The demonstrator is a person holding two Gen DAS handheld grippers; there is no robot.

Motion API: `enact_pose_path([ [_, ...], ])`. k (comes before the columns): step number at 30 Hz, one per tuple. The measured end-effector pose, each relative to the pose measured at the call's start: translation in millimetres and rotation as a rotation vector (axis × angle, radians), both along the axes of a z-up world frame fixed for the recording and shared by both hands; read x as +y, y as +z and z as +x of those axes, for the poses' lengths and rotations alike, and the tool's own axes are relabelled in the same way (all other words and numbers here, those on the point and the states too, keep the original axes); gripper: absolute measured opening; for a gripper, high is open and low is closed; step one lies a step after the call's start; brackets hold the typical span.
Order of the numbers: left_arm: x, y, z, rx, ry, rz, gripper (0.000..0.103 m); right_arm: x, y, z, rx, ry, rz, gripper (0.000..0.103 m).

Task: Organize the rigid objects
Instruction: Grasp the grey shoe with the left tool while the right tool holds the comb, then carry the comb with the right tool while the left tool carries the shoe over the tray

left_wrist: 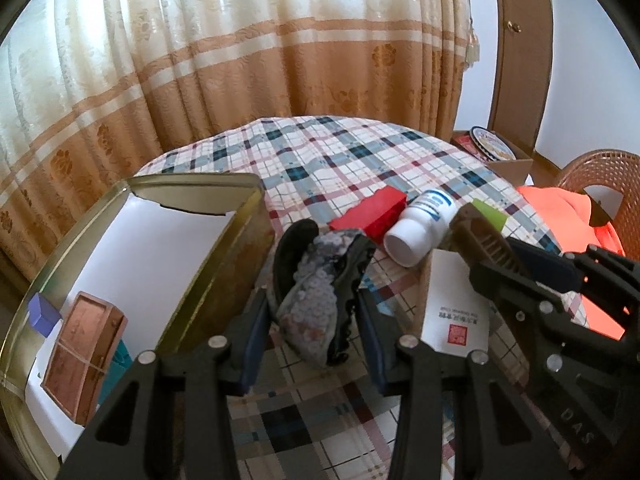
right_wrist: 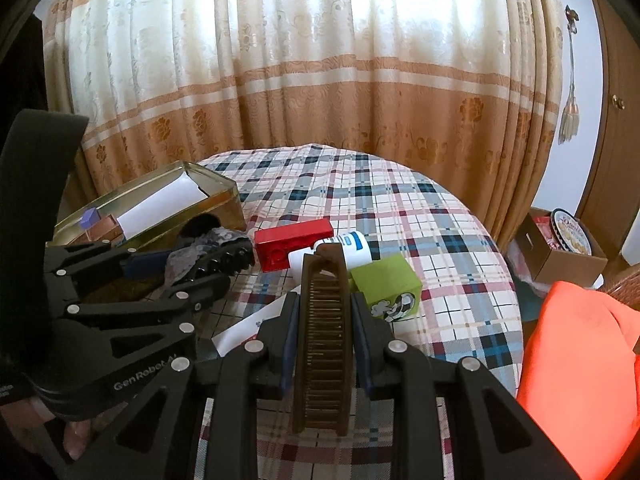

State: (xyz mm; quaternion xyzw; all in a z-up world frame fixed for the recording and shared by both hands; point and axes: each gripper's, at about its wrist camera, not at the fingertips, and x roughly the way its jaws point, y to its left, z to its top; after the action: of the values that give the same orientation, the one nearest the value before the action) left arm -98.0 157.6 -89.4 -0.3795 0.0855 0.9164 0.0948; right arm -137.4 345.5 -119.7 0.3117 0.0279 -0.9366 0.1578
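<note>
Left wrist view has the left gripper (left_wrist: 312, 300) closed on a sequined hair claw clip (left_wrist: 316, 280), its pads pressing both sides and the clip's long axis running away from the camera, toothed black edge to the right. The one relation that matters is where the gold tin (left_wrist: 244, 240) lies from this clip: just beside it on the left, its near-right wall almost touching the clip, with a purple box (left_wrist: 44, 314) and a copper-brown box (left_wrist: 84, 352) already lying in the tin's near-left end. My reading is that the clip needs only a short carry left over that wall.

The right gripper (right_wrist: 324, 320) is clamped fully shut on a brown comb (right_wrist: 324, 336), held on edge with its long axis pointing away. It sits right of the left gripper, so farther from the tin.

On the checked tablecloth (left_wrist: 340, 152) beyond lie a red block (left_wrist: 372, 216), a white bottle (left_wrist: 420, 232) on its side, a green box (right_wrist: 386, 284) and a white card (left_wrist: 456, 304).

The tin's near-left corner is cut off by the frame, the comb hides part of the bottle, and the clip's far tip is hard to separate from the dark shape behind it.
</note>
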Motion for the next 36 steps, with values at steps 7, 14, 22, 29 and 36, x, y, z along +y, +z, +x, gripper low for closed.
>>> enact_pose_path([
  [7,-3,1,1,0.013,0.015,0.011,0.042,1,1,2,0.016,-0.009,-0.004,0.027],
  [14,-5,6,5,0.048,0.022,0.017,0.042,2,2,3,0.030,-0.014,-0.009,0.027],
  [22,-10,17,16,0.123,0.039,0.031,0.042,2,3,5,0.040,-0.006,-0.012,0.027],
  [29,-13,21,27,0.146,0.038,0.022,0.042,2,4,8,0.046,0.007,-0.016,0.027],
  [36,-26,42,42,0.193,0.047,0.032,0.042,-6,16,9,0.049,0.039,-0.023,0.027],
])
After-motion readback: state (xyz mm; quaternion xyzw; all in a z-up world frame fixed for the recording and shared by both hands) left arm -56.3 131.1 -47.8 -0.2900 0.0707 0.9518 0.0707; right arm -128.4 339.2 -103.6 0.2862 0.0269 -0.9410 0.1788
